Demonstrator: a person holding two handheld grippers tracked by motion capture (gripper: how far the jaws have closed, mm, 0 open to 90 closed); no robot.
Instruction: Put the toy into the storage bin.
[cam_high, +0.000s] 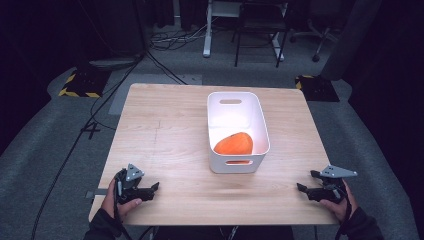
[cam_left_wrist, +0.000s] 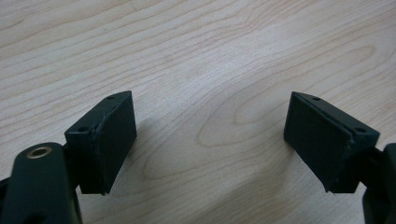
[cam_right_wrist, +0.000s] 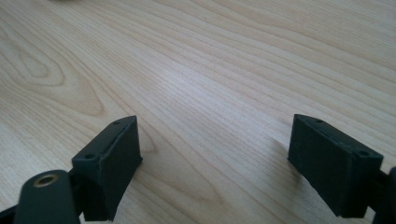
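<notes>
High view: an orange fruit (cam_high: 234, 144) lies at the near end of a white bin (cam_high: 262, 117) standing right of centre on the wooden table (cam_high: 165, 130). Well apart from the bin, the left tongs (cam_high: 152, 189) rest at the table's near left corner and the right tongs (cam_high: 301, 189) at its near right corner, each in a hand; both stand apart with bare wood between the jaws

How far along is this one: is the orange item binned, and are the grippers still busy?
Looks finished: the orange object lies inside the white bin. Nothing in hand: left gripper and right gripper sit open and empty at the near table edge. Nothing left visible.
</notes>
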